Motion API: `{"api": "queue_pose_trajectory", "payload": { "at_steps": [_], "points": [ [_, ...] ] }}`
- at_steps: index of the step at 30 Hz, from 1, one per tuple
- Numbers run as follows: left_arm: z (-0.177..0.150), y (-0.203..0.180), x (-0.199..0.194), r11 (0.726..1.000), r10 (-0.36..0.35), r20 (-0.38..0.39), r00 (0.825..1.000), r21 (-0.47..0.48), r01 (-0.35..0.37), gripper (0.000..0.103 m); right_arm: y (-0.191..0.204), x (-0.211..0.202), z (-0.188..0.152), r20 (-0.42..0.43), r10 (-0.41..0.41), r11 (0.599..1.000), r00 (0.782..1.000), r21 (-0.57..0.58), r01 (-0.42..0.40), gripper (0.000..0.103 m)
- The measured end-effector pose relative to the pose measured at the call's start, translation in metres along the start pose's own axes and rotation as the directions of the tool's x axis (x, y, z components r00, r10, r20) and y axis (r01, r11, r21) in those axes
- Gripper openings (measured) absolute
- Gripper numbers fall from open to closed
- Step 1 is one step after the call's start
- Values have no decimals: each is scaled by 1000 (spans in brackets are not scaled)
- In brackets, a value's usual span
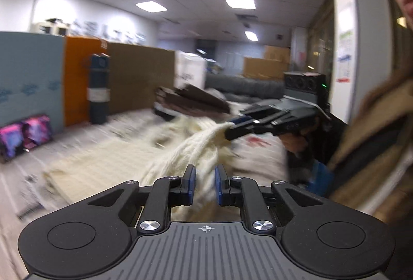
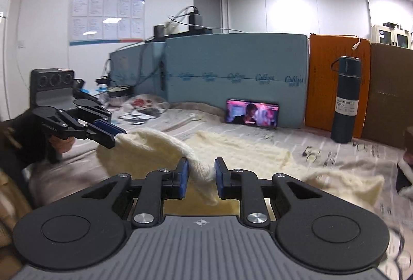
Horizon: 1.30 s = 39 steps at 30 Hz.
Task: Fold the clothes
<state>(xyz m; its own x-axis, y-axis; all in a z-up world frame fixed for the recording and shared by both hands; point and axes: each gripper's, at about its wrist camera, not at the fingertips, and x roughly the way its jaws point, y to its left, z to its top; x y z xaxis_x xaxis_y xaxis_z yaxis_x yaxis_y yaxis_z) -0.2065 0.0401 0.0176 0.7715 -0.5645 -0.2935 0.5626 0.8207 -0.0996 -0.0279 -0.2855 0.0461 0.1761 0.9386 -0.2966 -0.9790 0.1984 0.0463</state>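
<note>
A cream knitted sweater [image 2: 232, 151] lies partly spread on the printed sheet and is lifted at its near edge. My left gripper [image 1: 205, 174] is shut on a bunch of the sweater [image 1: 185, 151]; it also shows in the right wrist view [image 2: 114, 136], pinching the sweater's edge at the left. My right gripper [image 2: 201, 171] is shut on a fold of the sweater; it also shows in the left wrist view [image 1: 229, 129], pinching the cloth at the right. The cloth hangs stretched between both grippers above the surface.
A phone [image 2: 251, 114] with a video playing leans on a blue foam panel [image 2: 232, 65]. A dark vacuum bottle [image 2: 344, 99] stands before an orange panel [image 2: 322, 78]. Folded dark clothes [image 1: 193, 99] lie further back. The person's body [image 1: 374, 138] is close at the right.
</note>
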Motion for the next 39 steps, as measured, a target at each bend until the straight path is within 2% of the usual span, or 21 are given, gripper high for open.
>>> {"api": "queue_pose_trajectory", "payload": {
  "at_steps": [3,5,6,7,9,10,11,13,14,15,17,19,21,23,25,27,28,29,31,35,39],
  "points": [
    [-11,-15,3,994,-108,-106,988,-21,107,19,16,-19,-14,-55,15,1000,998,-2,-15,20],
    [-11,-25,2,990,-131,-143,981,25,135,30,27,-29,-23,-103,33,999,994,-6,-33,22],
    [-11,-29,2,988,-141,-161,977,47,150,33,31,-34,-27,-124,37,999,992,-9,-39,26],
    [-10,-34,1,984,-151,-174,973,67,164,42,35,-38,-30,-135,34,999,990,-13,-37,32],
    [0,-31,-10,981,-169,-91,981,76,176,57,36,-47,-31,-117,27,999,993,-15,-29,39],
    [6,-26,-14,984,-159,-42,986,73,162,70,35,-52,-29,-89,23,1000,996,-11,-24,45],
    [11,-18,-17,991,-123,-2,992,58,123,79,31,-57,-26,-51,21,1000,998,-2,-21,48],
    [20,1,-19,1000,-22,60,998,14,21,82,21,-64,-18,31,21,999,999,30,-22,58],
    [23,13,-16,997,69,69,995,-20,-68,84,12,-64,-13,69,14,999,998,50,-17,64],
    [26,30,-8,983,179,54,982,-62,-175,84,3,-61,-7,94,-14,997,995,78,7,73],
    [29,67,7,912,382,2,924,-160,-377,84,-22,-47,4,99,-126,983,987,147,111,82],
    [26,111,24,823,490,-93,867,-277,-495,83,-55,-26,10,52,-261,939,964,246,241,84],
    [20,148,42,781,501,-158,851,-342,-523,83,-95,-3,10,-36,-352,866,935,366,340,84],
    [14,173,55,753,493,-203,846,-387,-532,83,-137,20,4,-128,-371,782,920,491,384,83],
    [14,169,64,765,498,-203,843,-354,-537,82,-169,38,-5,-194,-373,697,908,587,412,81],
    [15,165,72,776,504,-202,840,-321,-543,81,-187,52,-12,-245,-370,648,896,624,438,80],
    [15,163,77,781,506,-201,838,-304,-545,67,-191,58,-15,-264,-360,641,895,627,443,73],
    [15,162,81,786,509,-201,837,-287,-547,31,-192,64,-17,-281,-352,643,893,620,449,66],
    [15,158,90,795,514,-200,834,-253,-551,17,-189,71,-16,-290,-360,675,887,575,462,41],
    [22,148,98,805,537,-167,827,-193,-561,15,-179,71,-2,-268,-408,729,873,480,488,12],
    [44,141,87,803,563,-80,822,-182,-568,15,-175,64,19,-192,-465,753,864,428,500,8]
  ]
}}
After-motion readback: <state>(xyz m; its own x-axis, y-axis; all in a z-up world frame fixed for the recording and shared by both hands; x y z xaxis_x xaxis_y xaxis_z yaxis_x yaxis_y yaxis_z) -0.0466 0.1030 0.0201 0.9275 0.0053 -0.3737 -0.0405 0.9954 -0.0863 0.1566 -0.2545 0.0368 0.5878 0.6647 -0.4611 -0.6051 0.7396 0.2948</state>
